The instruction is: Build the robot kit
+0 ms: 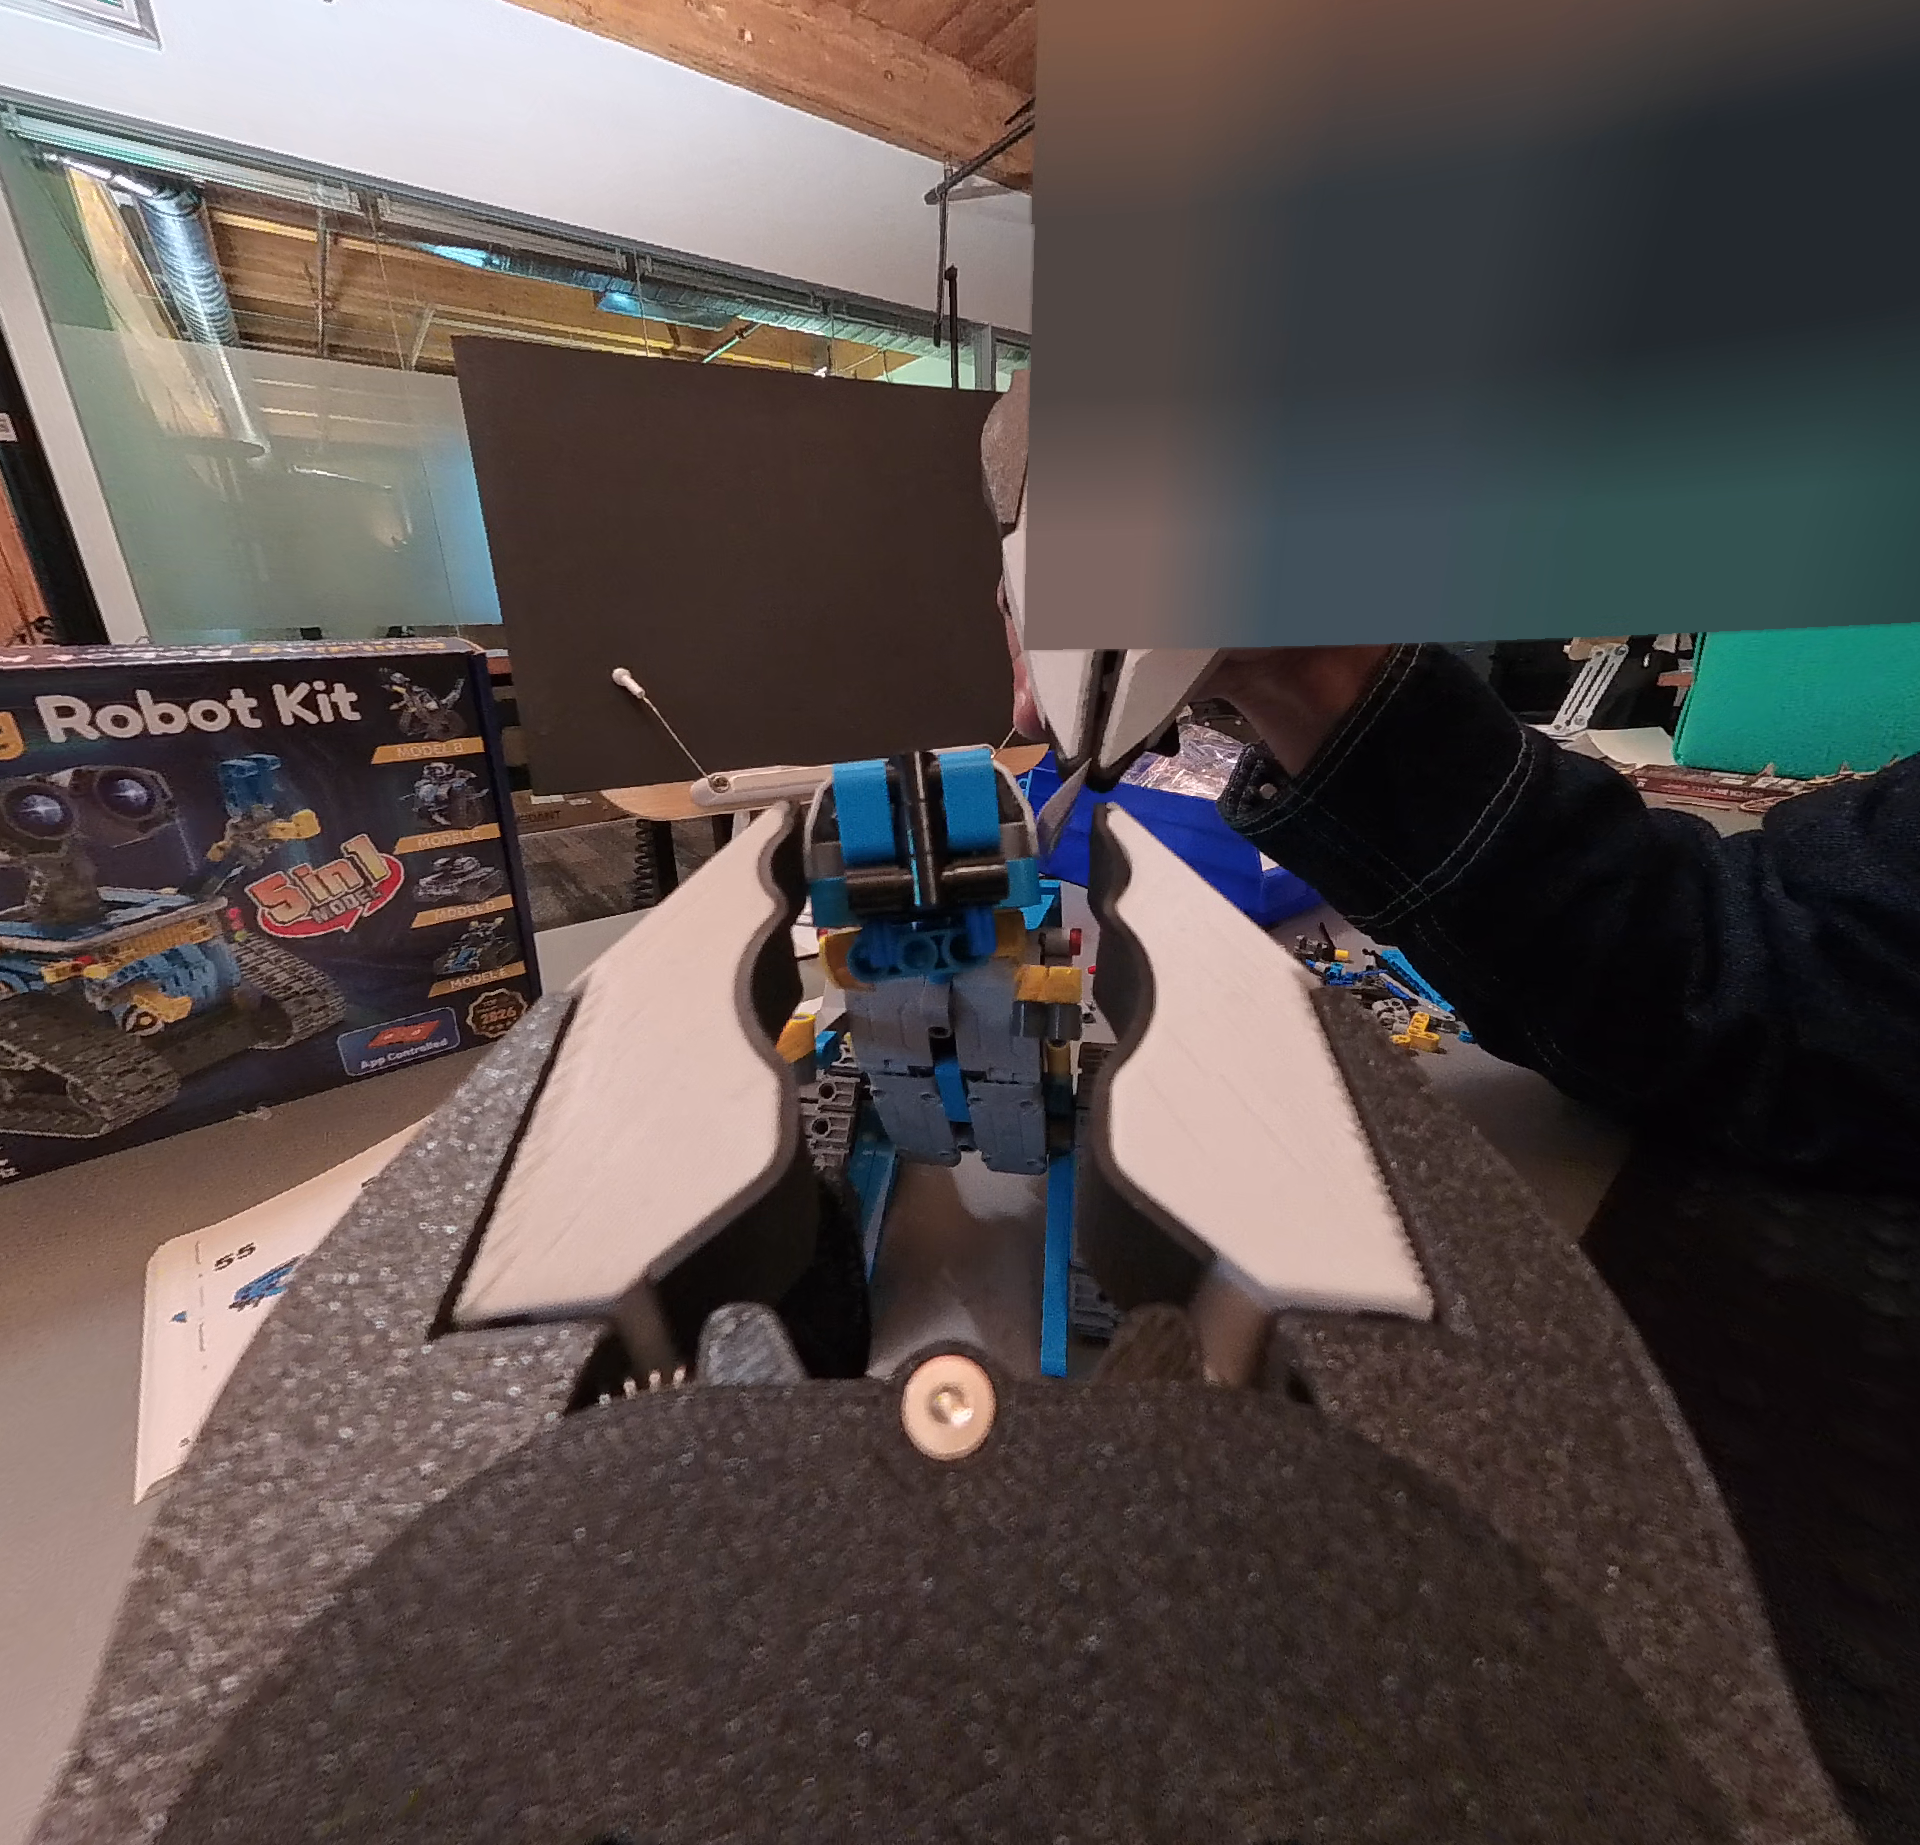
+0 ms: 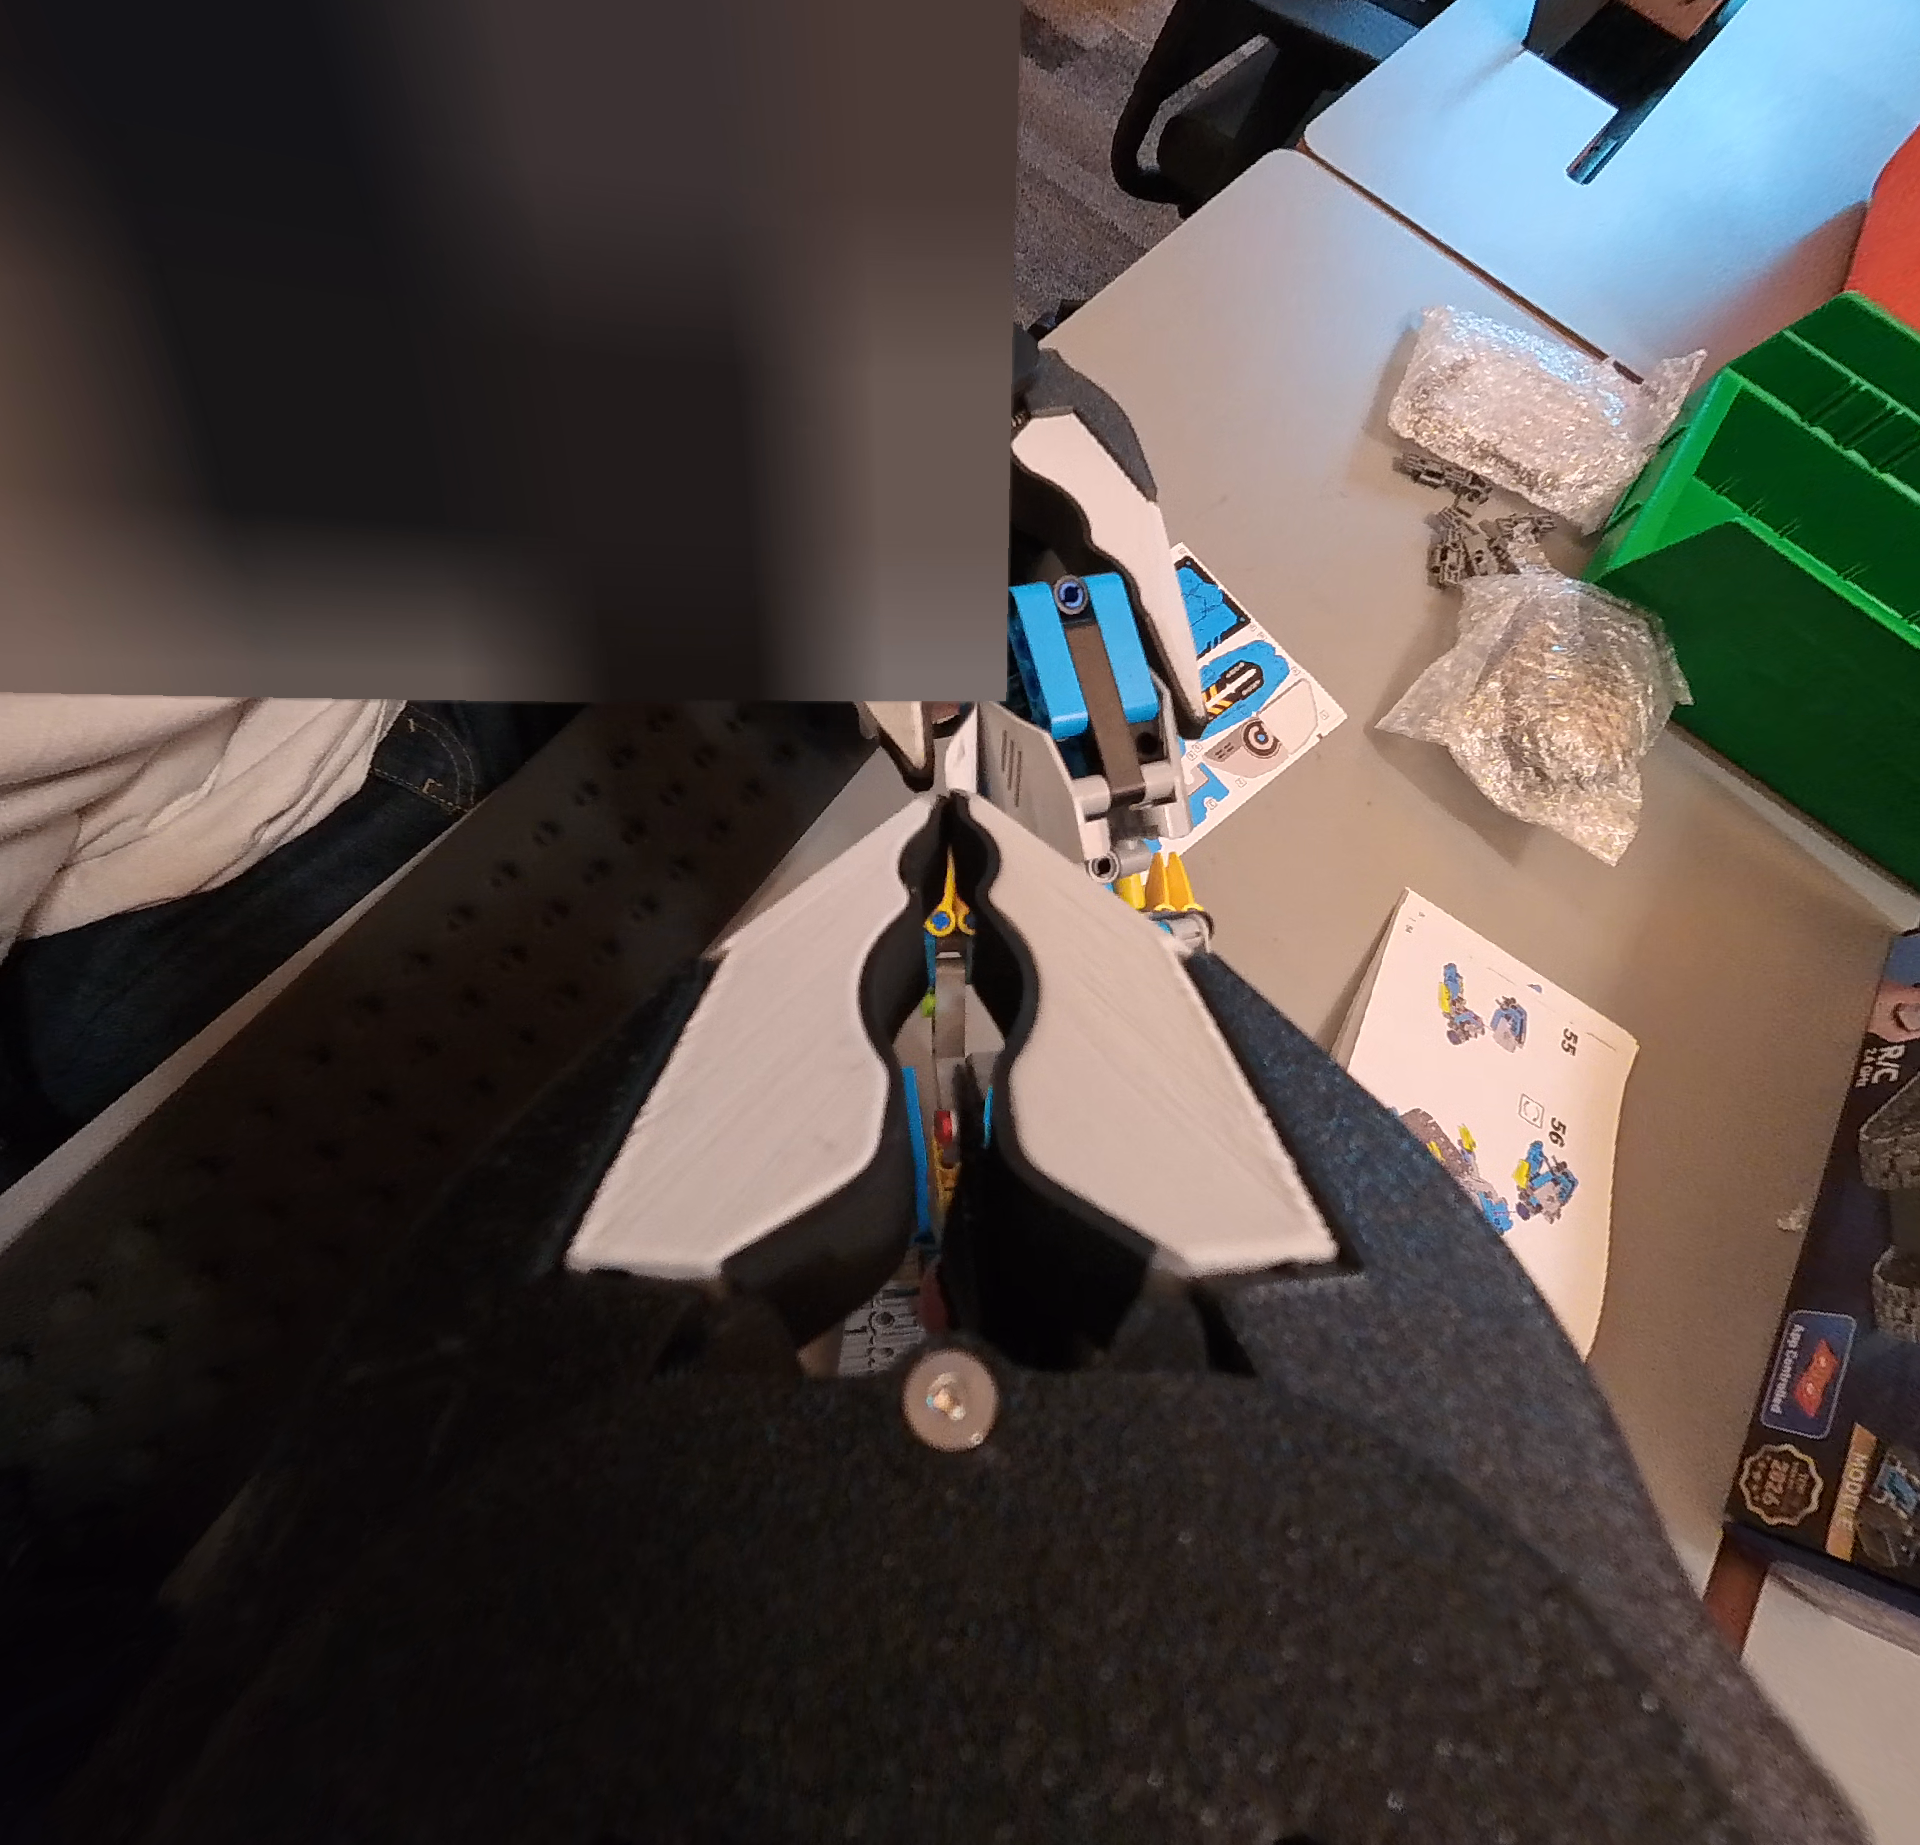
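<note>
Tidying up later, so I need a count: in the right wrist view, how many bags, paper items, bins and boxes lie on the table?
clear plastic bags of grey parts: 2
paper items, a white instruction booklet and a white sticker sheet: 2
green plastic bin: 1
dark printed kit box: 1
Total: 6

A dark blue kit box (image 1: 249, 902) stands on the desk (image 1: 94, 1265) at the left of the frame, an open booklet (image 2: 1496, 1099) near it. At the upper right, two clear bags (image 2: 1538, 694) of grey parts lie beside a green bin (image 2: 1787, 548). A sticker sheet (image 2: 1247, 694) lies at centre. A black board (image 1: 738, 559) stands behind.
</note>
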